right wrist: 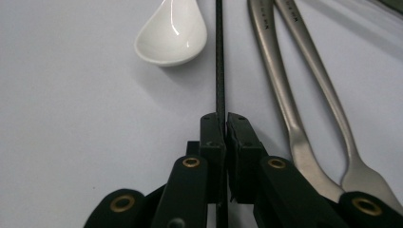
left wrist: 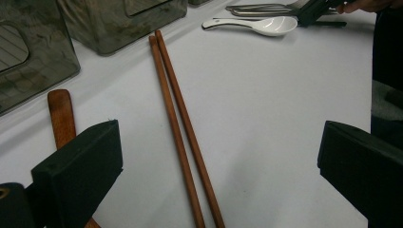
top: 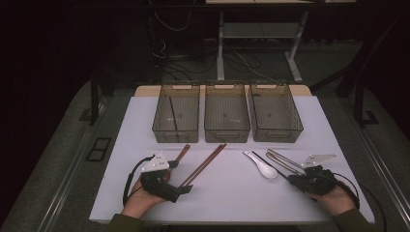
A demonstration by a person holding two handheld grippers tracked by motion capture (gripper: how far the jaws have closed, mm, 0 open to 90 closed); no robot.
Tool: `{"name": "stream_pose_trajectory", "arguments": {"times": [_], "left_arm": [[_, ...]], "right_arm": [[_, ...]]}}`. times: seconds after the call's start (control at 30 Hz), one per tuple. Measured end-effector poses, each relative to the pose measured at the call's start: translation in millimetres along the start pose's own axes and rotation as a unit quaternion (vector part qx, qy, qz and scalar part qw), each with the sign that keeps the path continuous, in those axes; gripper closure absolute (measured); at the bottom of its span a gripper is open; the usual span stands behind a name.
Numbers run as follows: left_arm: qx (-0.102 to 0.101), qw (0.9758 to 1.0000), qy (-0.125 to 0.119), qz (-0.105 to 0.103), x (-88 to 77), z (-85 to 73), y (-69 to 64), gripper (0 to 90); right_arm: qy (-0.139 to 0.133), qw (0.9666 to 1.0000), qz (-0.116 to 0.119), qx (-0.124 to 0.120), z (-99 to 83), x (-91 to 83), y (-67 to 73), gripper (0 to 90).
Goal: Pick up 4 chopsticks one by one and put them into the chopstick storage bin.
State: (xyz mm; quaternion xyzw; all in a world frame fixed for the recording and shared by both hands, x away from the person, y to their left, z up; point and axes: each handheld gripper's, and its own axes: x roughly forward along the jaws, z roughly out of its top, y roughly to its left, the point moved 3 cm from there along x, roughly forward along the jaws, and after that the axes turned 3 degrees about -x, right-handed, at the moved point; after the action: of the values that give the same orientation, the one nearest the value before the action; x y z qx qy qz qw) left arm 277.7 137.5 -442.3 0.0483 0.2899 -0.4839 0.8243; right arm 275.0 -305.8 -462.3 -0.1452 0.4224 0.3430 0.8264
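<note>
**Black stick pinched for sorting**

The R gripper [right wrist: 221, 124] is seen clamped tight on a thin black stick [right wrist: 219, 61], lying on the table [top: 232, 193] btwn a white spoon [right wrist: 172, 33] & steel cutlery [right wrist: 280, 76]. The L gripper [left wrist: 218, 161] is held wide open, empty, over wooden chopsticks [left wrist: 183, 128]. Three bins [top: 226, 113] wait beyond, presumably for sorting.

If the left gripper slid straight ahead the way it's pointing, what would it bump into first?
Probably the wooden chopsticks: they lie on the table between the open jaws of the left gripper and run on ahead. Farther along that line sit the white spoon and the bins, though depth is hard to judge.
</note>
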Motion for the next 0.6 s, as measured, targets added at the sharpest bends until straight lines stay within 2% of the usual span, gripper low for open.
{"name": "stream_pose_trajectory", "arguments": {"times": [0.47,0.6], "left_arm": [[0.000,1.0000,0.002,-0.001,1.4,0.1,-1.0,0.3],[0.000,1.0000,0.001,-0.002,1.3,0.1,-0.8,0.3]], "right_arm": [[-0.025,0.9997,0.003,0.004,3.8,-9.0,-4.3,85.6],[-0.029,0.9996,0.000,-0.004,5.9,-11.0,-4.2,85.6]]}}
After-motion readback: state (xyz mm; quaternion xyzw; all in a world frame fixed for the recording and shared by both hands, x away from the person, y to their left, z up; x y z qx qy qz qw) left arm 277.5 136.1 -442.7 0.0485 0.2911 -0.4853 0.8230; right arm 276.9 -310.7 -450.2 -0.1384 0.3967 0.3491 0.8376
